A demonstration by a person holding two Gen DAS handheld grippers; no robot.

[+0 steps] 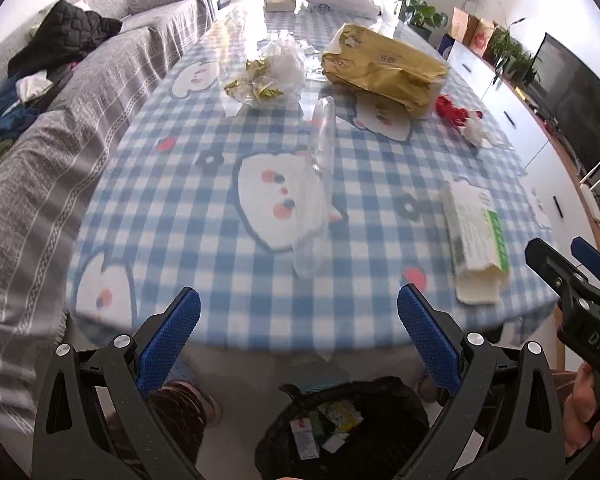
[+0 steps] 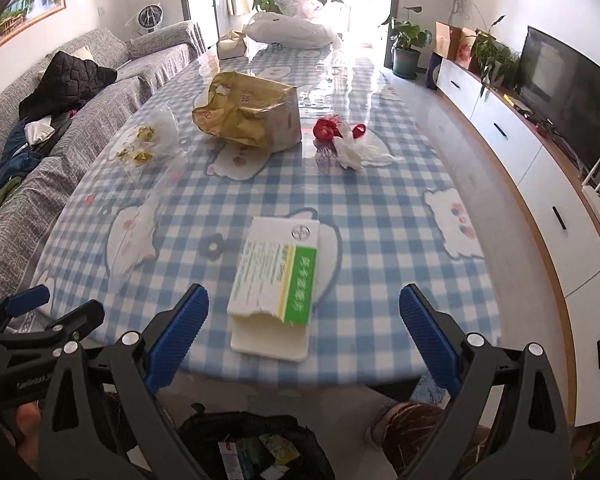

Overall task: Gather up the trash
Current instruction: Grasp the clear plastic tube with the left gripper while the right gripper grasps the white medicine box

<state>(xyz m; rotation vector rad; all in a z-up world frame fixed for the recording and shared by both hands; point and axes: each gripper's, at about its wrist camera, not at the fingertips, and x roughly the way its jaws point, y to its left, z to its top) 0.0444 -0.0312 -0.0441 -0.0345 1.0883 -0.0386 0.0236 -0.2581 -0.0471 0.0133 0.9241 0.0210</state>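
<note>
Both claws spread, left and right, above black trash bag (medicine box just ahead)

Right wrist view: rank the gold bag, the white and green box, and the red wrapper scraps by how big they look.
1. Gold bag and white and green box: close in apparent size; the box is nearer the camera, so I won't rank them.
2. Red wrapper scraps: clearly smallest.
</note>
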